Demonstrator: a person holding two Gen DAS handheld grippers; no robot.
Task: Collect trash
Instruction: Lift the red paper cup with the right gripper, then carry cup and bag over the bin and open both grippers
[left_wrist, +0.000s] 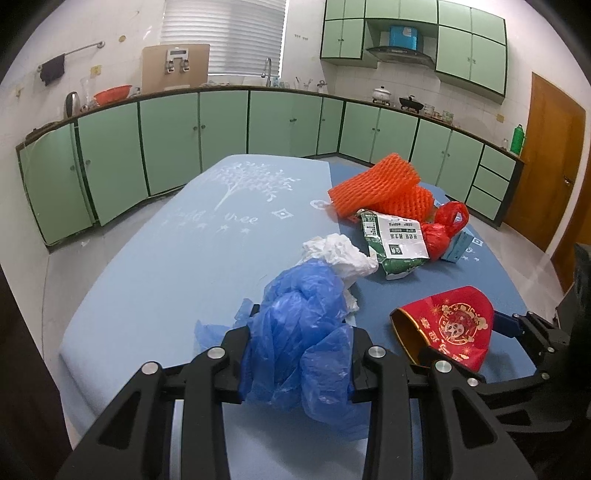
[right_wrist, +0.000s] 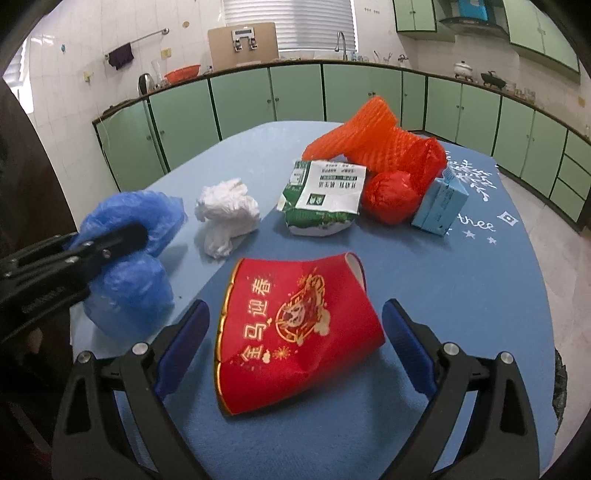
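Gripping blue plastic bag (left_wrist: 295, 343): left gripper (left_wrist: 300, 325) | right gripper (right_wrist: 293, 332): released, seemingly straddling red paper cup (right_wrist: 295, 332)

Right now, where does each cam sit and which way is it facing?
Left wrist: on the left claw, facing across the blue table to the green cabinets; its fingers clamp the blue plastic bag.
Right wrist: on the open right claw, looking down at the red paper cup between its fingers.
Shared: cup, bag, white wad, orange foam net.
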